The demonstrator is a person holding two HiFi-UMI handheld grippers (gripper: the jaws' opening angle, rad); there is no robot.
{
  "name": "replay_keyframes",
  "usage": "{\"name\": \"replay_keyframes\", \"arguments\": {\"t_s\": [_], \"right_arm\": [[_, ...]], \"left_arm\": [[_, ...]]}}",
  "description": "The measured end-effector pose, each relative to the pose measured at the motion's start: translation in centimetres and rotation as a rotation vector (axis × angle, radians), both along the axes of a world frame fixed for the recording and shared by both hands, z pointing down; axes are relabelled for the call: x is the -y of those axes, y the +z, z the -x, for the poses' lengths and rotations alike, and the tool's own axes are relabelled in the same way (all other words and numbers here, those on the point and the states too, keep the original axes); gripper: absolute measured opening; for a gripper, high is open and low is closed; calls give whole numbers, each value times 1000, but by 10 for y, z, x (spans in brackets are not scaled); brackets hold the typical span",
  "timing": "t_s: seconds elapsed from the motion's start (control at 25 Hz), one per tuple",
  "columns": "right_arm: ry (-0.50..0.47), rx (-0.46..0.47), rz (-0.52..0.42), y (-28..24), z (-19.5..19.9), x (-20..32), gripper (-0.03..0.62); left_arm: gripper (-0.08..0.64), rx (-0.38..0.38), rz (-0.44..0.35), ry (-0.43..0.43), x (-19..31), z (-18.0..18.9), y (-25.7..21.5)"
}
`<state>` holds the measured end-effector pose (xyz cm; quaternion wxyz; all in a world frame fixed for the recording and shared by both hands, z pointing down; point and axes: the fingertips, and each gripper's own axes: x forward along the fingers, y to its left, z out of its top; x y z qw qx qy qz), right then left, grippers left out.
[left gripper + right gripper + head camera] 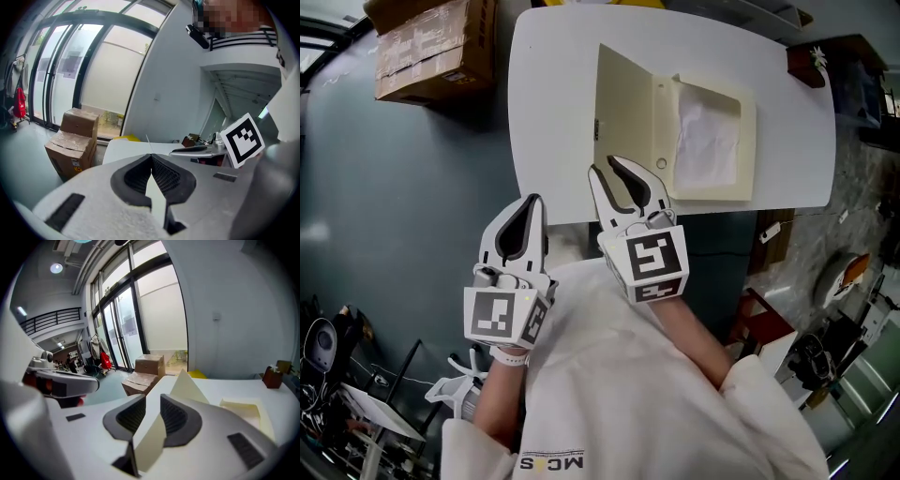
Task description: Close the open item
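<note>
A cream box (pixel 741 155) lies open on the white table (pixel 553 94), with white paper (pixel 708 141) inside. Its lid (pixel 623 112) stands raised on the left side. My right gripper (pixel 603 166) is open with nothing in it, and its tips hover beside the lid's near corner. In the right gripper view, the lid (pixel 187 385) rises just beyond the right gripper (pixel 151 401), and the box tray (pixel 243 411) lies to the right. My left gripper (pixel 536 199) is shut and empty at the table's near edge, left of the box. The left gripper (pixel 151 155) has its jaws meeting at the tips.
Stacked cardboard boxes (pixel 431 47) sit on the floor beyond the table's left side, and they also show as cardboard boxes (pixel 72 140). A small brown object (pixel 806 64) stands at the table's far right corner. Chairs and clutter crowd the floor to the right.
</note>
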<state>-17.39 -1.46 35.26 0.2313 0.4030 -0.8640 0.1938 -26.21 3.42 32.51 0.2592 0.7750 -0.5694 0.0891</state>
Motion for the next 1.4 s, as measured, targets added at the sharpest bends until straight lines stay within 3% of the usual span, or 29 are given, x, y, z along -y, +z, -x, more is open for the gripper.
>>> {"name": "replay_keyframes", "arguments": {"t_s": [0.4,0.68,0.84,1.12,1.4], "right_arm": [[150,-129,109,56,5,15,110],[132,-247,159,80,5,9,109],[139,-321,130,75,0,9,47],[196,-350,79,51,-29,13,20],[230,-311,52,29,-60,15,17]], "left_arm": [[25,-41,90,21,6,23,45],[25,-75,108,20,5,24,58],[25,-88,98,15,4,23,58],[25,-101,72,21,7,21,52],[25,-92,59,55,13,-1,44]]}}
